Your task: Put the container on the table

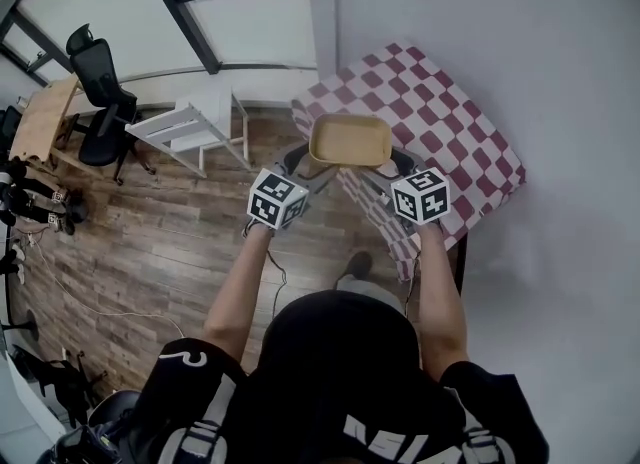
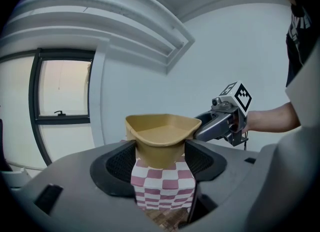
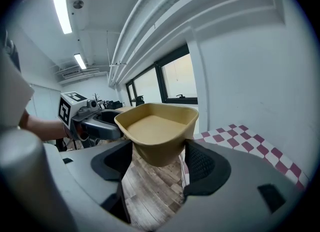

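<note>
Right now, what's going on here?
A person grips a tan container from both sides, with the left gripper and the right gripper each shut on one end. It is held in the air at the near edge of the checked table, not yet set down.

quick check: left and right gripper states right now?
left gripper: shut on the container
right gripper: shut on the same container, opposite end

Floor (image 1: 150, 252): wood planks
Wall (image 1: 540, 52): white, beside right gripper (image 1: 397, 164)
Chair (image 1: 100, 102): black, far left of left gripper (image 1: 300, 164)
Windows (image 1: 240, 22): dark-framed
</note>
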Available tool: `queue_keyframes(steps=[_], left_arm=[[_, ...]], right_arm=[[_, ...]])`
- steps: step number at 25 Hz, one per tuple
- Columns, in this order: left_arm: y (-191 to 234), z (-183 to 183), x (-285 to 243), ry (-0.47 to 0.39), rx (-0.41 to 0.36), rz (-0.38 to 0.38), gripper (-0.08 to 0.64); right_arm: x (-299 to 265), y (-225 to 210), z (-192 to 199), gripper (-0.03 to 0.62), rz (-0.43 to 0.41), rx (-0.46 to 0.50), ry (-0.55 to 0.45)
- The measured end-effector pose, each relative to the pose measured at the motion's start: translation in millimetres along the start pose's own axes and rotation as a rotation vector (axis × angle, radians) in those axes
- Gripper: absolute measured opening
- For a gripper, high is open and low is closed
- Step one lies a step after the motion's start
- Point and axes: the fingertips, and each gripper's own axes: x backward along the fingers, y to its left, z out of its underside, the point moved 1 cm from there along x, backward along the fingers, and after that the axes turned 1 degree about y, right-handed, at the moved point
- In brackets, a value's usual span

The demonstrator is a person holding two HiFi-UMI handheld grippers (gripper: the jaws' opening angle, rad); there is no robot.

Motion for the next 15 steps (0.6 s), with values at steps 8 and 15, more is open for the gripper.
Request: queue_keyframes(steps=[8, 15], left_arm=[[18.9, -24.8, -65.6, 0.006, -0.021, -0.002, 0.324], [25.9, -27.3, -98.2, 0.021, -0.018, 0.006, 0.322]], right_arm=[[-9.5, -68.9, -17.7, 0.344, 0.007, -0.01, -0.03], [-13.1, -101.2, -21.5, 0.344, 0.017, 0.007, -0.017]])
